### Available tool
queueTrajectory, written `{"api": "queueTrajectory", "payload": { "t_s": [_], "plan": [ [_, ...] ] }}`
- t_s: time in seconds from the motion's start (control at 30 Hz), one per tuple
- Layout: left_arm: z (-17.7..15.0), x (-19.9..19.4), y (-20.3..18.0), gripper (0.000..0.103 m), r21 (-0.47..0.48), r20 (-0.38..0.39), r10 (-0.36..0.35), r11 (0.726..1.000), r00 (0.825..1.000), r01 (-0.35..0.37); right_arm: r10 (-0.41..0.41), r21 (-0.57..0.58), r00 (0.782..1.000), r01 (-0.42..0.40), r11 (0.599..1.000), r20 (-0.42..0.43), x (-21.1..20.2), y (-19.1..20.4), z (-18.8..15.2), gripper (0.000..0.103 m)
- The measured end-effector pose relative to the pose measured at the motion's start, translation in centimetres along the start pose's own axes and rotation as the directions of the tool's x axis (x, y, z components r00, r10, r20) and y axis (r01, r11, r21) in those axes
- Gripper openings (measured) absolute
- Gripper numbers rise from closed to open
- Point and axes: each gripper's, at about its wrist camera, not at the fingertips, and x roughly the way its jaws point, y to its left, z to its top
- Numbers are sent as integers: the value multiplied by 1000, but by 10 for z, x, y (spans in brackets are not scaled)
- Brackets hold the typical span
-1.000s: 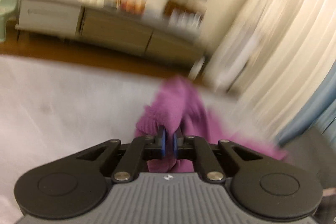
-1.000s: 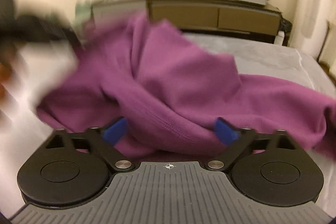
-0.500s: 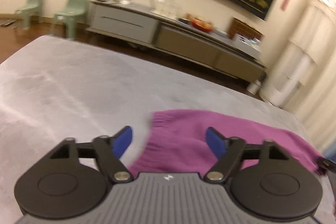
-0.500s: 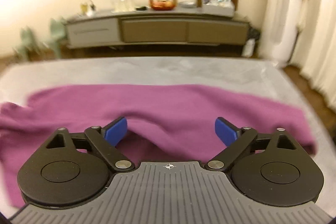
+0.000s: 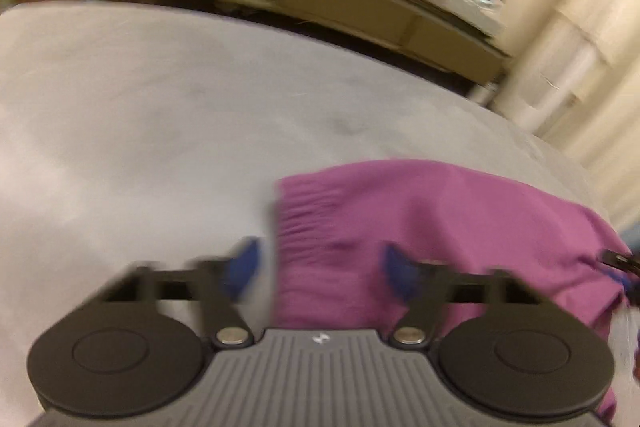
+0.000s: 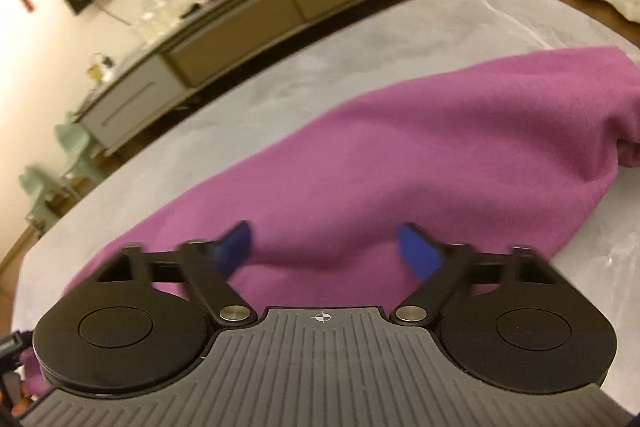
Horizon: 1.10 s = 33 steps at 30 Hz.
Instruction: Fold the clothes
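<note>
Left gripper [image 5: 320, 263] over the ribbed hem end of the purple garment [image 5: 420, 227], which lies spread on the grey bed cover [image 5: 140, 127]. Jaws closing, pads apart; the hem edge sits between them, not yet pinched. Right gripper [image 6: 324, 247] above the garment's long middle span, jaws closing too, cloth bulging between the blue pads, none pressed. Risk: the left pair straddles the very edge and may catch one layer or miss; uneven grabs would skew the fold.
</note>
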Motion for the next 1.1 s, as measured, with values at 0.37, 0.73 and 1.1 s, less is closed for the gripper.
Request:
{"api": "queueTrajectory", "payload": {
  "t_s": [0.37, 0.73, 1.1],
  "plan": [
    [17, -190, 52, 26, -153, 594, 71, 988, 801, 27, 293, -219, 895, -228, 949, 337, -97, 46, 29, 35],
    [-1, -161, 106, 73, -238, 231, 222, 957, 947, -166, -237, -127, 959, 258, 958, 158, -43, -31, 22, 98],
    [12, -116, 73, 85, -20, 138, 259, 966, 956, -259, -186, -274, 962, 238, 932, 201, -7, -11, 35, 5]
  ]
}}
